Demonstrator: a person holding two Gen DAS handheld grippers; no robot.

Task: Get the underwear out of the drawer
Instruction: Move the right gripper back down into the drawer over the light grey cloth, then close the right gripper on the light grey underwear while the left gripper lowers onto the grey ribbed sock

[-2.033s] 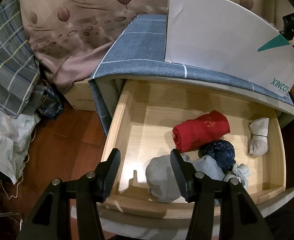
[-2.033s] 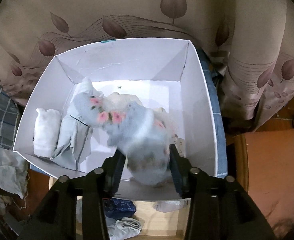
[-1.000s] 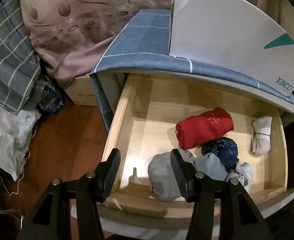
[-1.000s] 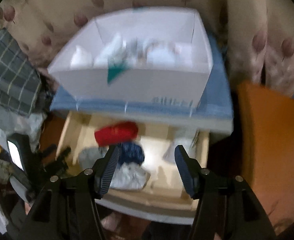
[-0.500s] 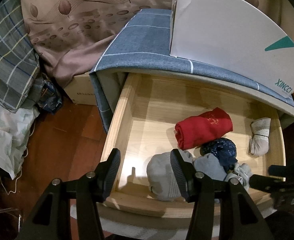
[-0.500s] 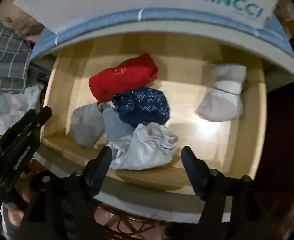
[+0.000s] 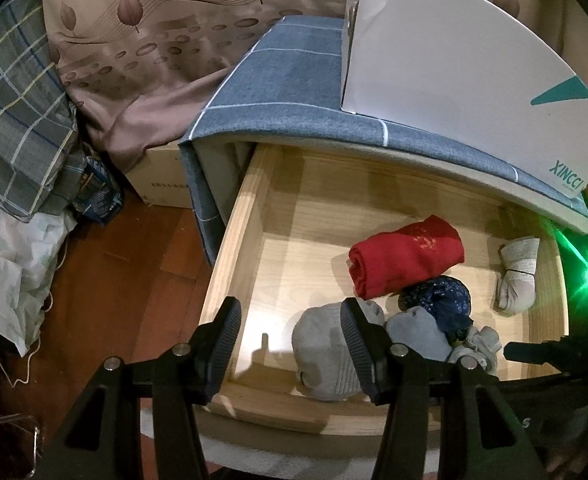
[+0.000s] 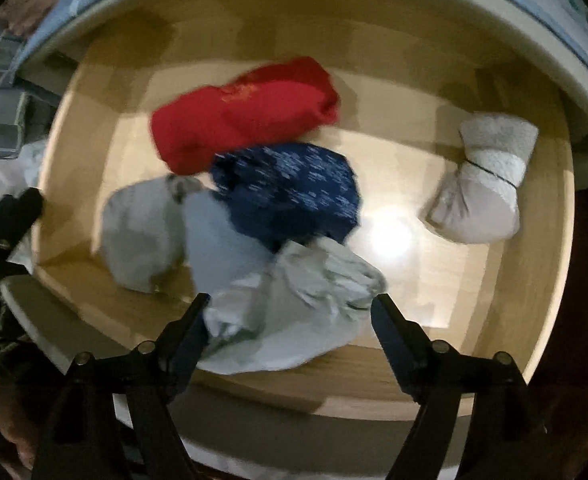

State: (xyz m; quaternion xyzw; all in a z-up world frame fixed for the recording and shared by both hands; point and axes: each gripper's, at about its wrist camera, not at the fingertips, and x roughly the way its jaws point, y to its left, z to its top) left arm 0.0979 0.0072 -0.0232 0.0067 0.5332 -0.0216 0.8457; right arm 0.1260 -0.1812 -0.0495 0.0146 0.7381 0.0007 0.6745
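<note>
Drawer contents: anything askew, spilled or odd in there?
Nothing spilled or damaged. Four bundles crowd the drawer's front left: red roll, navy piece, grey bundle, and a loose, crumpled pale piece. One tied beige bundle lies apart at the right.

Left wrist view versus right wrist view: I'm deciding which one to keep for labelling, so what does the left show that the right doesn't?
Only the left wrist view shows the white box on the blue checked cloth, the leaf-print curtain and the wooden floor.

Only the right wrist view shows the pale crumpled bundle whole, between the right gripper's opening jaws, which are not pressing it.

Both show the open drawer, the red roll, the dark blue bundle and the grey bundle.
</note>
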